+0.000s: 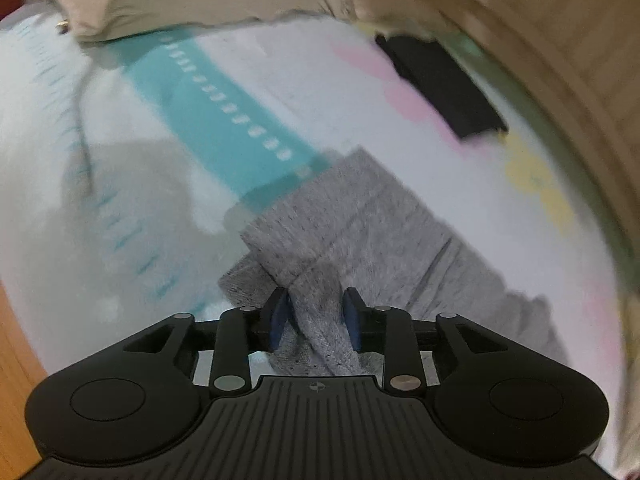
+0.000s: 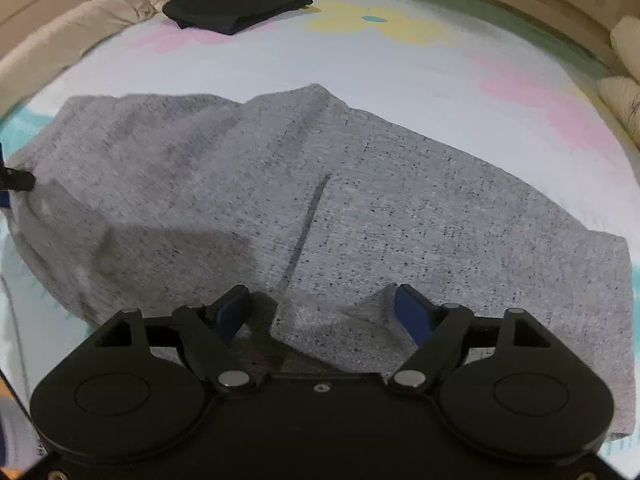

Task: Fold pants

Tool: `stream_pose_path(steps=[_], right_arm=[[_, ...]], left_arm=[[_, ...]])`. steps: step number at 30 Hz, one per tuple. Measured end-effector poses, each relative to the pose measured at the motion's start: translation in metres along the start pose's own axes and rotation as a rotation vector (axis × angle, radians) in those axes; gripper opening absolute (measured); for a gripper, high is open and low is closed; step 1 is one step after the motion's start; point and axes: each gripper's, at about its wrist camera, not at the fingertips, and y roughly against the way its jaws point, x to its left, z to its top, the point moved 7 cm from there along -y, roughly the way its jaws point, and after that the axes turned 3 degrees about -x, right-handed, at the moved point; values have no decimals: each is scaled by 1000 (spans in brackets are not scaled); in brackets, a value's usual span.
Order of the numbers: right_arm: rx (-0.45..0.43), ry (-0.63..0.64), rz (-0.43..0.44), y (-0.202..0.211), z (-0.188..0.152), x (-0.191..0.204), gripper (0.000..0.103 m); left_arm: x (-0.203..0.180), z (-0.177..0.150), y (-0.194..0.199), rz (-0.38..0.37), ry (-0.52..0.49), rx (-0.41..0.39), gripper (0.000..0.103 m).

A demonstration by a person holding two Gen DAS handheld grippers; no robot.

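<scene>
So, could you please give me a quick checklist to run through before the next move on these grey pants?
1. Left gripper has cloth between its pads: ok, a bunched fold of the grey pants sits there.
2. Left pads pressing firmly: cannot tell.
3. Right gripper gripping cloth: not ok, jaws stand wide, a raised fold lies between them.
4. Pants lying flat: not ok, humped at the left end.
5. Folded black garment clear of the pants: ok.
6. Bed sheet beyond the pants bare: ok.
</scene>
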Motion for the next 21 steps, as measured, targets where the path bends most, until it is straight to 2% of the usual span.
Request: stream_pose_path(steps=[1,3,5,7,12,15,19,21], right_arm=[[-6,-8,16,4,2,-2,80],[-27,-25,24,12,7,-8,80],[-48,-43,-2,19,11,-17,83],[-48,-59,-29,21,10,-26,85],[2,-119,-26,16,1,-46,86],[-1,-111,-25,19,-1,-48,86],[-34,-101,-14,30,2,-51,86],[-50,-116,-7,35,3,-59,86]], left_arm=[[4,3,7,-3,20,-24,34],[11,7,19,-2,48,-67,57],[17,8,24,-18,84,-86,75],[20,4,21,-31,93,-59,77],[22,-21,1,-25,79,56,77],[16,-24,-1,-9,24,32,77],[3,-23,-11,-83,34,37,78],[0,-23,-17,-95,52,29,87]])
